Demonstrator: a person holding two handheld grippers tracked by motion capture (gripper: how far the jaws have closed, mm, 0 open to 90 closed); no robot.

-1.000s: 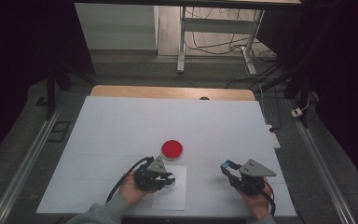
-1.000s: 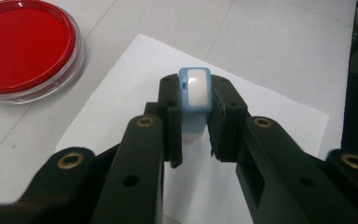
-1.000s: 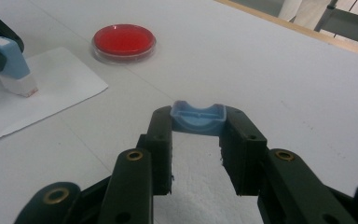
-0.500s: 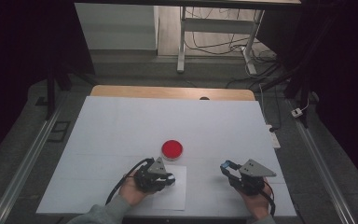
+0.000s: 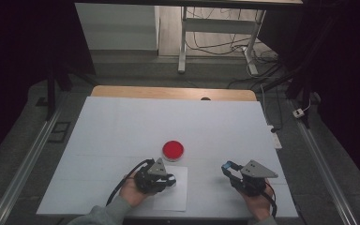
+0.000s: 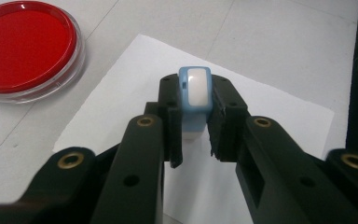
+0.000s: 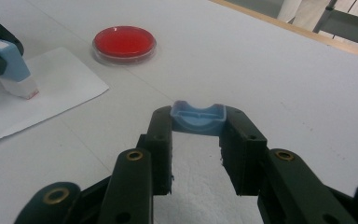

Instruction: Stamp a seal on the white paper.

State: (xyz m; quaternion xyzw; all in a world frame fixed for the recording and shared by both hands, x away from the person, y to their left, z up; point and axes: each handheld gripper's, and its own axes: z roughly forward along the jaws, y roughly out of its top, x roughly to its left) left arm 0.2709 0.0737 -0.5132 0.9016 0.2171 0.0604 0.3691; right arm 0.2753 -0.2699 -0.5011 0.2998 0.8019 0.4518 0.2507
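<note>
From above, a red dish (image 5: 173,150) sits mid-bench, just beyond a paper sheet (image 5: 176,196). The left tool (image 6: 196,122) is clamped on a blue-and-white stamp (image 6: 195,95), its long axis tilted, white end down on the paper. The right tool (image 7: 197,135) grips a blue cap (image 7: 198,118), hollow upward, over bare bench.

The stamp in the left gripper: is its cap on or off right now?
Off. The stamp in the left gripper shows its bare white base, tipped red, on the paper; the right gripper holds the blue cap apart.
</note>
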